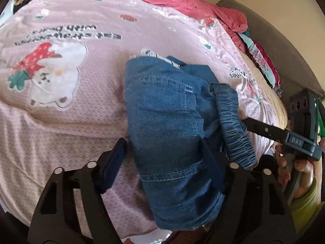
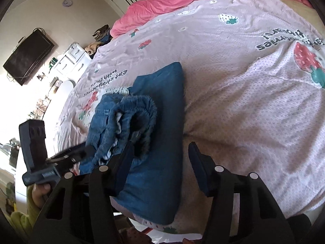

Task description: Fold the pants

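Two grippers flank the pants (image 1: pixel 170 126), bunched on the pink bedspread (image 1: pixel 61 105). Your left gripper (image 1: pixel 162 154) straddles the soft, limp denim, fingers spread. Right gripper (image 2: pixel 160 162): likewise spread, unpinched. Grip the thick elastic waistband (image 2: pixel 140 118).

Ahead and to the right of the right gripper (image 2: pixel 160 162) the pink strawberry bedspread (image 2: pixel 243 105) lies bare, while the bunched denim pants (image 2: pixel 142 122) block its left and a crumpled pink duvet (image 2: pixel 162 2) bounds the far edge.
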### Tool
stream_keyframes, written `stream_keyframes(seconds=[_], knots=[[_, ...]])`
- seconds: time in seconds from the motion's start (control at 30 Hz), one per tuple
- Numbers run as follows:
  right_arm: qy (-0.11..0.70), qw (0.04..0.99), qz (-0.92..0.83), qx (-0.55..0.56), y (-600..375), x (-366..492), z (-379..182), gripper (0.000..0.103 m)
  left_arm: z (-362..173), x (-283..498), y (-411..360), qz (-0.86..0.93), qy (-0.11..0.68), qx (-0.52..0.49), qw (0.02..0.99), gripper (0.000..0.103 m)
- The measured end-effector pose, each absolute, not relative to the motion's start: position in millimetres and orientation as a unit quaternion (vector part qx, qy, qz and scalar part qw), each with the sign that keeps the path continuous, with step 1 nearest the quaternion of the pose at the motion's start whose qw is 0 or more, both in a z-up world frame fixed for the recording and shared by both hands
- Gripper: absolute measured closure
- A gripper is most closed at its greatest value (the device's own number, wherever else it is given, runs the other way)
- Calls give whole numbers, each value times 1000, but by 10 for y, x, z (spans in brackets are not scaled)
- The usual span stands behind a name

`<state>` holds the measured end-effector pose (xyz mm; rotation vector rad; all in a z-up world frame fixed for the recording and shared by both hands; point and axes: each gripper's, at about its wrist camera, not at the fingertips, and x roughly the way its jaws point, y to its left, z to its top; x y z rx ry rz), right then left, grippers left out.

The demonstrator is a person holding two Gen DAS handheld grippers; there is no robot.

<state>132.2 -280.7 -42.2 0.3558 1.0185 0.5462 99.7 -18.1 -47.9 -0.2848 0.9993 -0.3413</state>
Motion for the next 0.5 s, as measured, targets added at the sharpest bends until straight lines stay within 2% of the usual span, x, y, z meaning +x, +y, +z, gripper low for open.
stream_keyframes(seconds=[0.17,0.2,0.23,0.3,0.5], knots=[[496,808,271,167,-2713,1467,-507,52,-530,1039,-230,-166,479,-137,851,37],[496,806,274,172,-2716,1483,-516,54,-535,1049,-246,-167,479,-136,851,37],[497,802,280,176,-2713,1494,-520,61,-535,1055,-251,-167,479,-134,851,37],[491,805,290,165,-2677,1479,-486,65,-545,1065,-272,-168,480,-133,851,37],[500,802,291,149,-2655,1524,-543,63,-559,1114,-311,-171,481,-128,850,37]])
